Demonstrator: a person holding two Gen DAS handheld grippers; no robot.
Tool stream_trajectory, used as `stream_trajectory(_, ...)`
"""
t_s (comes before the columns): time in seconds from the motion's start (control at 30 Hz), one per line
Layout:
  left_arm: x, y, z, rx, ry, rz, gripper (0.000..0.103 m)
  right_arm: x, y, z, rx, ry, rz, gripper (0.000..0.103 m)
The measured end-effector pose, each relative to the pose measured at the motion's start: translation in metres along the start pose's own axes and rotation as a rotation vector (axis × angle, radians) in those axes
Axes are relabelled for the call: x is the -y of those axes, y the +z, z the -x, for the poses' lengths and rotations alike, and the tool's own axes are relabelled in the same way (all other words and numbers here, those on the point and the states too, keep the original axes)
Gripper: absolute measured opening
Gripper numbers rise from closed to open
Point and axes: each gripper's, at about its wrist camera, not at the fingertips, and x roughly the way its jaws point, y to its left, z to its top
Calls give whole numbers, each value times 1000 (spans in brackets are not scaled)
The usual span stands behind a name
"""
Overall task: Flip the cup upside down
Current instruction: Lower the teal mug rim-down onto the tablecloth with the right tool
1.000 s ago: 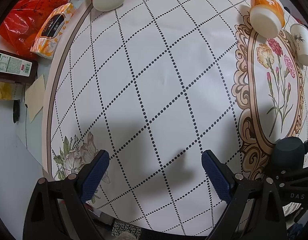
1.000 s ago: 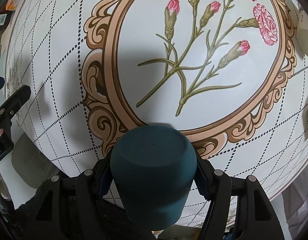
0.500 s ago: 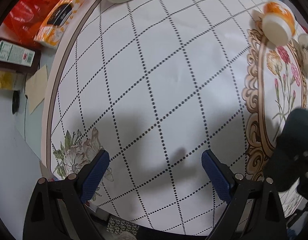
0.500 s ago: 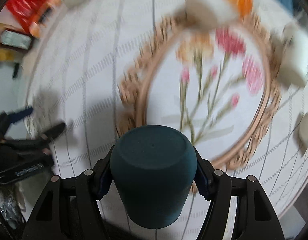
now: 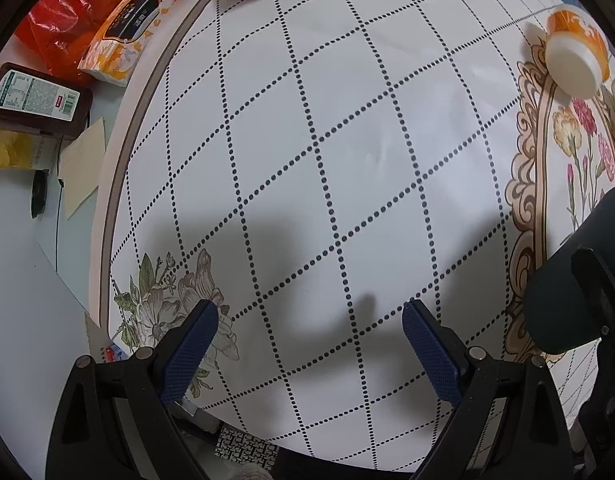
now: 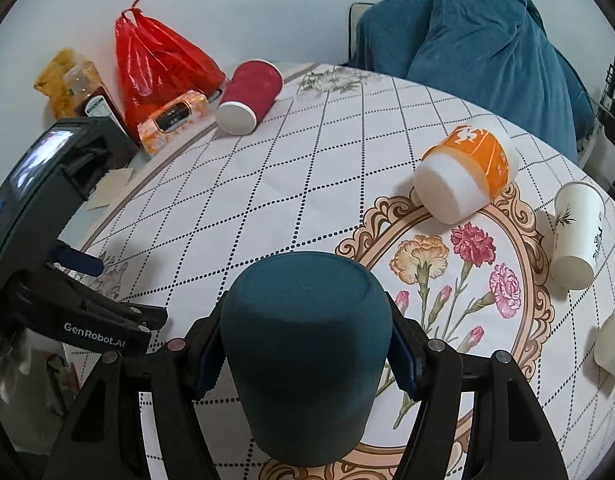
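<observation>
From the left wrist view, the left gripper (image 5: 307, 330) hangs over the patterned worktop (image 5: 347, 140), its blue-padded jaws spread wide with nothing between them. At the right edge the dark teal cup (image 5: 567, 280) shows as a matte rounded bulk, off the cloth, held by the right gripper (image 5: 599, 296). An orange cup (image 5: 575, 52) lies on its side further off.

From the right wrist view, the right gripper (image 6: 305, 354) has its jaws closed against both sides of the teal cup (image 6: 305, 340). The cup is smooth, matte and barrel-shaped, its flat round base facing away from the camera and tilted upward, long axis running along the fingers. It hovers above the flower medallion's near edge. A red ribbed cup (image 6: 249, 96) and white paper cup (image 6: 575, 236) lie toppled beyond.
</observation>
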Motion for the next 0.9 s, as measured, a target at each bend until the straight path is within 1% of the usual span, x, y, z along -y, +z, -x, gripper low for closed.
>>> stream_trajectory(0.17, 6, -7, -1, -2, 7, -6, 94, -2, -14, 11, 12, 13, 55, 70)
stream_trajectory(0.3, 12, -13, -2, 0, 13, -6, 95, -2, -23, 15, 1, 21, 95, 71)
stream_trajectory(0.6, 16, -14, 3, 9, 23, -4, 94, 2, -40, 12, -59, 21, 103, 70)
stream_trajectory(0.9, 19, -13, 8, 17, 23, -15, 94, 5, -43, 13, -77, -8, 74, 71)
